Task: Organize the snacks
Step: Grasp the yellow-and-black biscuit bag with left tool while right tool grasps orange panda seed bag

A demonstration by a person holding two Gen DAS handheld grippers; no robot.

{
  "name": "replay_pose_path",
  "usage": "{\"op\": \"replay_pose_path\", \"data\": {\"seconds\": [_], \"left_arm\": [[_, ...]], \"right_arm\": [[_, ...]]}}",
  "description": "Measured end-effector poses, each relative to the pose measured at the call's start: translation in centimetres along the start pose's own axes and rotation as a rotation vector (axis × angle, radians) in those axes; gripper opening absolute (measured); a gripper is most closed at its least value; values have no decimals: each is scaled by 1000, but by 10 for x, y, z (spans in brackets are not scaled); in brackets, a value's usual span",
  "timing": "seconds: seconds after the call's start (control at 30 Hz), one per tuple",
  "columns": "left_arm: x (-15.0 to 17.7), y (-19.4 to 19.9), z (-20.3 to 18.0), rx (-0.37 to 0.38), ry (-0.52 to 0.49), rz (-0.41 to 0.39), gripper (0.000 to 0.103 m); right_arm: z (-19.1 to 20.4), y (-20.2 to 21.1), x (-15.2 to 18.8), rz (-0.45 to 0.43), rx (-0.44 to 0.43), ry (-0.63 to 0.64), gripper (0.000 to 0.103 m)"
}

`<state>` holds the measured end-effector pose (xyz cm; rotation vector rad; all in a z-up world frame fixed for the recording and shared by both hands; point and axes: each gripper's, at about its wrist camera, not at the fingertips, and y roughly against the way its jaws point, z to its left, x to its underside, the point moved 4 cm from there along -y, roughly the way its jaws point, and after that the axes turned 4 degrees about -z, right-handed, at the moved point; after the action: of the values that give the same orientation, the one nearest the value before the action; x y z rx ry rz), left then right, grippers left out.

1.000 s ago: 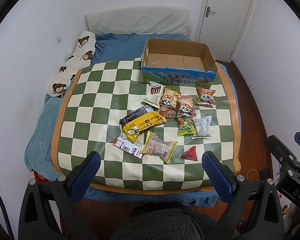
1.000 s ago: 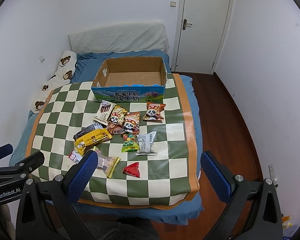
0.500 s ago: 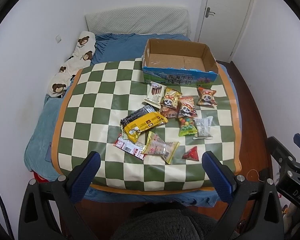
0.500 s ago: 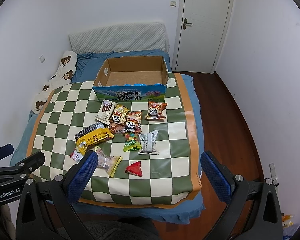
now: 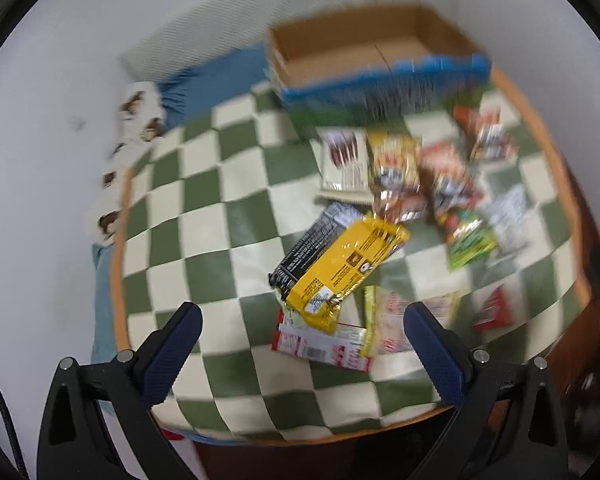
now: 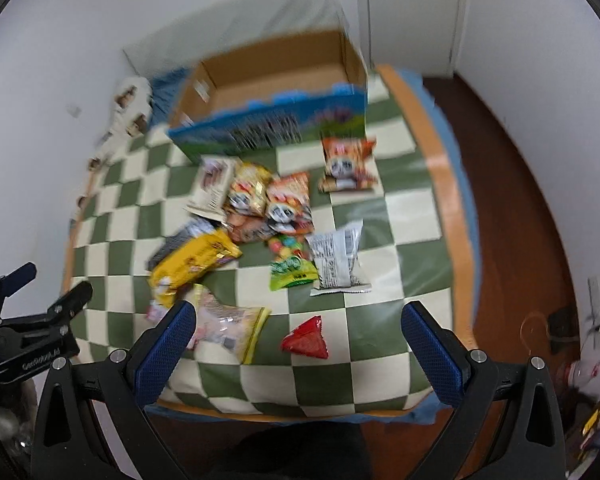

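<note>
Left tool (image 5: 302, 322) and right tool (image 6: 298, 320) hover wide open and empty-handed. The snack packets, including a yellow foil bag (image 5: 346, 266), lie scattered at twelve o'clock, and the brown cardboard box (image 6: 276, 80) beyond holds nothing, so sorting is barely started.

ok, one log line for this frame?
left gripper: open, empty | right gripper: open, empty | snacks: on mat | box: empty

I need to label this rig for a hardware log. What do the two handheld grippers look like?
Both the left gripper and right gripper have black angular frames with silver screws and blue textured finger pads. The left one's side carries white lettering, too blurred to read.
</note>
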<state>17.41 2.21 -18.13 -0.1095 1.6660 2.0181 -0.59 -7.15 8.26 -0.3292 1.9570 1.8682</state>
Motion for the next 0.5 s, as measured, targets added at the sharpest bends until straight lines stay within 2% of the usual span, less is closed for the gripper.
{"op": "replay_pose_path", "data": {"seconds": [0.13, 0.2, 0.37, 0.43, 0.5], "left_arm": [[-10, -71, -25, 30, -189, 87, 103], [-15, -108, -39, 75, -281, 149, 103], [-12, -180, -67, 152, -452, 302, 103], [-13, -192, -73, 105, -516, 275, 102], [-20, -190, -69, 96, -490, 248, 86]], "right_arm": [[-6, -72, -7, 106, -32, -53, 103], [-8, -101, -12, 128, -23, -61, 103], [-1, -143, -20, 164, -11, -38, 103], [5, -152, -21, 180, -7, -27, 103], [9, -161, -21, 201, 4, -15, 103]]}}
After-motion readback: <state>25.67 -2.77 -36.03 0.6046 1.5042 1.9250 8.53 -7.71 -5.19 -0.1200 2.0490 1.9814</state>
